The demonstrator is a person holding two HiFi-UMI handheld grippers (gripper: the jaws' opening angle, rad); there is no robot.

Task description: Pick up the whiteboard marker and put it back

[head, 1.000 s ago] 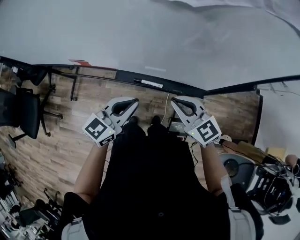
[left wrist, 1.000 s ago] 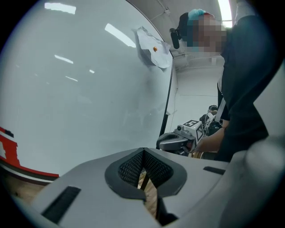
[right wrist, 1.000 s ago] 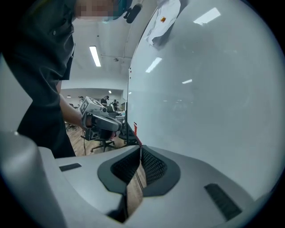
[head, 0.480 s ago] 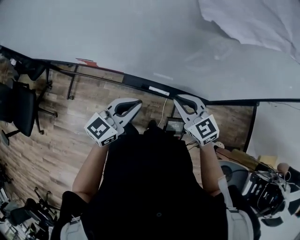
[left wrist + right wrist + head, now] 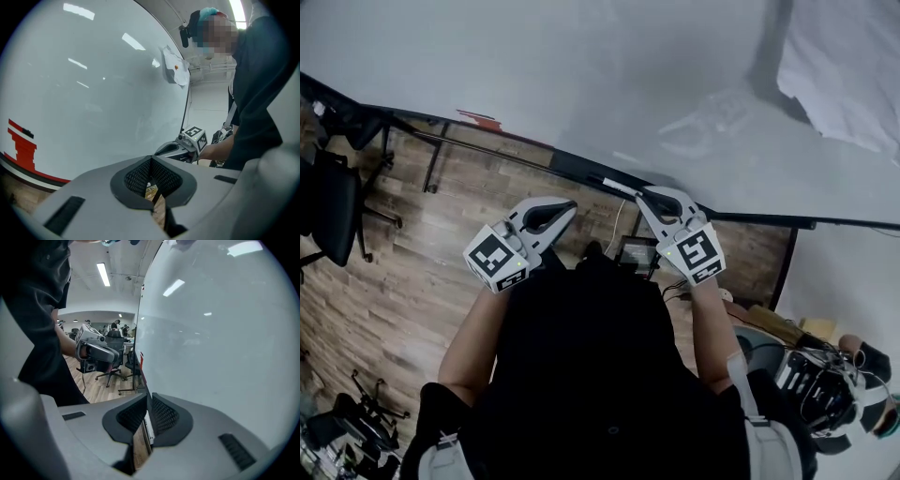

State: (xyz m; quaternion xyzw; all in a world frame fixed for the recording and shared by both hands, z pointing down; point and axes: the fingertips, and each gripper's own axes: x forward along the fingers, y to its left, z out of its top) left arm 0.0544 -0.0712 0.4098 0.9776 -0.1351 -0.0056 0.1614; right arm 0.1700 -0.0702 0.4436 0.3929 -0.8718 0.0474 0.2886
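Observation:
The white whiteboard marker [image 5: 617,184] lies on the black tray [image 5: 534,155] along the whiteboard's [image 5: 581,75] lower edge. My right gripper [image 5: 641,195] is shut and empty, its tips just right of the marker's near end. In the right gripper view the marker [image 5: 148,427] shows through the narrow slit below the closed tips [image 5: 148,397]. My left gripper [image 5: 570,205] is shut on nothing and is held lower, over the wooden floor, apart from the tray. In the left gripper view its jaws [image 5: 151,160] point along the whiteboard [image 5: 93,93], and the right gripper [image 5: 185,145] shows beyond them.
A red item [image 5: 478,117] sits at the tray's left part. Paper [image 5: 844,75] hangs on the board at upper right. Below are a black office chair [image 5: 333,202], a black box with cables [image 5: 636,251] on the floor, and equipment [image 5: 825,384] at lower right.
The right gripper has risen toward the tray and now sits beside the marker. The left gripper has hardly moved. The head view has swung right, showing more paper.

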